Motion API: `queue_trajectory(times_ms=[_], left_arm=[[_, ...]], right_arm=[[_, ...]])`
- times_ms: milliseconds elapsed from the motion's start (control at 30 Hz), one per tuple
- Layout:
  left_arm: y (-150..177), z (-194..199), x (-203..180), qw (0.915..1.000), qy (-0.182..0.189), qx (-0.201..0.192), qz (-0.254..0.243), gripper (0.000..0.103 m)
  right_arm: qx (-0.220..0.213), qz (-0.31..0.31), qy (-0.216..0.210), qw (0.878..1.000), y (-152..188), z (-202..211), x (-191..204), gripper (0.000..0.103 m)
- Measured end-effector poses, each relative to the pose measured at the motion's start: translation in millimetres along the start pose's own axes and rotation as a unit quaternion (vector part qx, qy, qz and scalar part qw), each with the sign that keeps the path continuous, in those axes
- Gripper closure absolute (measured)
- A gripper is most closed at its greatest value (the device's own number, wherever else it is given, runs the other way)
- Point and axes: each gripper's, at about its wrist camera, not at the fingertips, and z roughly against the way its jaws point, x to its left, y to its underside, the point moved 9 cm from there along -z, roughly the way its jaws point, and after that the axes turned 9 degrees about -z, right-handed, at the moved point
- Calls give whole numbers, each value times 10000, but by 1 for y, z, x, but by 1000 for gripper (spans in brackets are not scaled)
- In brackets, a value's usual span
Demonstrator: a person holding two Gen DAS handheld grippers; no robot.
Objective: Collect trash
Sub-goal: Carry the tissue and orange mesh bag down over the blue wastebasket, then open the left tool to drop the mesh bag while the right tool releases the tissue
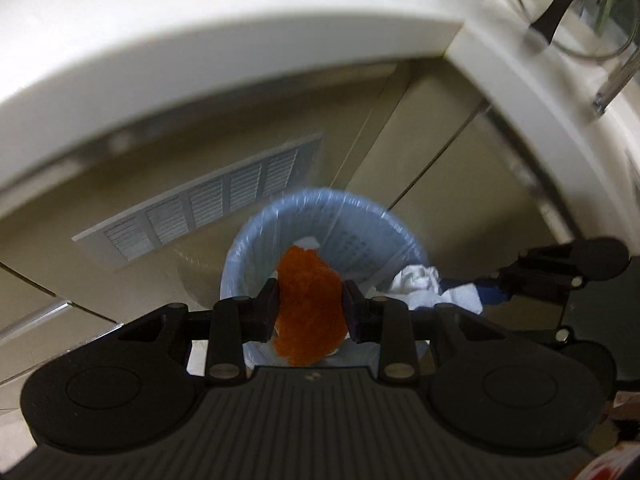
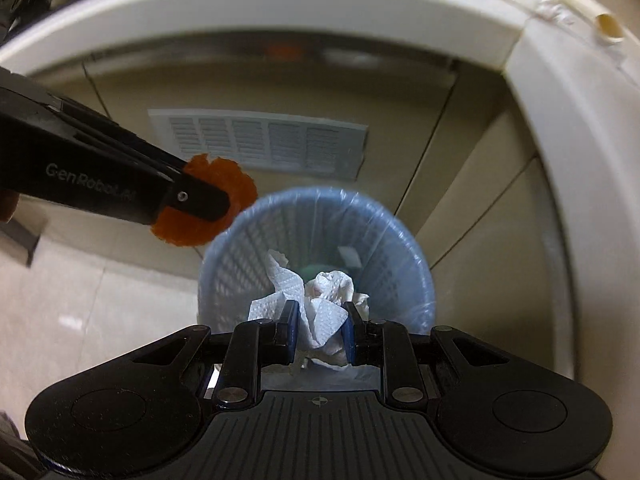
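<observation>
A blue mesh waste bin (image 1: 376,236) (image 2: 256,264) lined with a clear bag stands on the floor in the corner under the counter. My left gripper (image 1: 310,306) is shut on an orange peel (image 1: 310,308), held above the bin's near left side; in the right wrist view the peel (image 2: 236,188) shows at the bin's upper left. My right gripper (image 2: 318,330) is shut on a crumpled white paper towel (image 2: 324,312) over the bin's mouth. In the left wrist view the same towel (image 1: 424,284) hangs at the bin's right rim. Something white lies inside the bin.
A white L-shaped counter (image 1: 240,40) (image 2: 560,120) overhangs the bin. A vent grille (image 1: 200,204) (image 2: 264,140) sits in the beige cabinet front behind it. On the counter lie clear wrappers and a cream tube (image 2: 604,28). Pale floor tiles (image 2: 80,300) lie left of the bin.
</observation>
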Motion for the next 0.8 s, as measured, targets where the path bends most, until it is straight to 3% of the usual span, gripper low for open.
queue_trajectory(times_ms=[367, 667, 800], left_arm=[[8, -46, 2, 9990, -36, 442, 87, 72], [-1, -56, -2, 9990, 45, 440, 80, 71], [-6, -56, -1, 9993, 1, 361, 129, 35]], right_arm=[[350, 14, 97, 9993, 16, -38, -9, 80], [403, -147, 140, 9990, 18, -45, -17, 80], [404, -169, 131, 9990, 18, -46, -17, 80]])
